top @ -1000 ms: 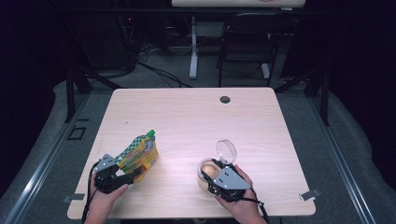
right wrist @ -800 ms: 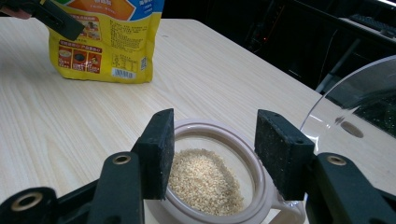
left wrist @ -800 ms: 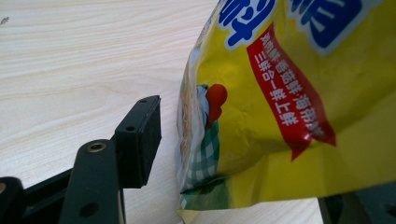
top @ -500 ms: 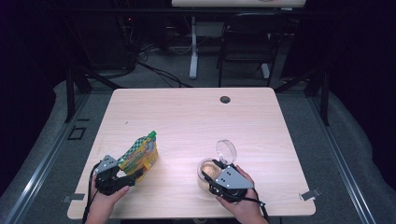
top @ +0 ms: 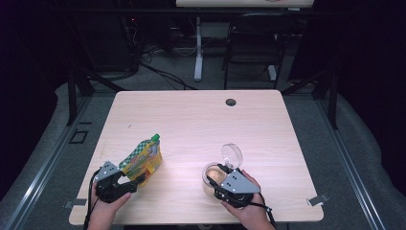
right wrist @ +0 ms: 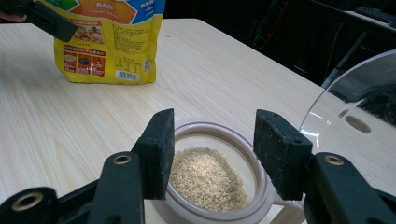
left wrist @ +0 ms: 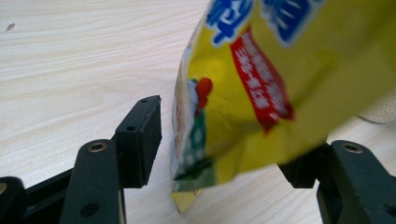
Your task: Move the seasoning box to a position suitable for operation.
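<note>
My left claw [left wrist: 219, 140] is spread around the yellow pouch [top: 142, 158]; right claw [right wrist: 212, 140] is spread over the jar [right wrist: 219, 186] of tan grains [right wrist: 205, 179], lid [top: 231, 155] open.

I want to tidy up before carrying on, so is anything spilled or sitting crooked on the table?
Nothing looks spilled: the grains sit inside the open jar, with its clear lid flipped up. The yellow pouch leans rather than standing straight, its lower edge between the open jaws of the left tool. The right tool is open over the jar.

You've got a glossy printed foil pouch [left wrist: 261, 88], pale matt wood-grain table [top: 191, 120], smooth plastic jar [right wrist: 219, 186] with clear glossy lid [right wrist: 355, 112], coarse grains inside.
</note>
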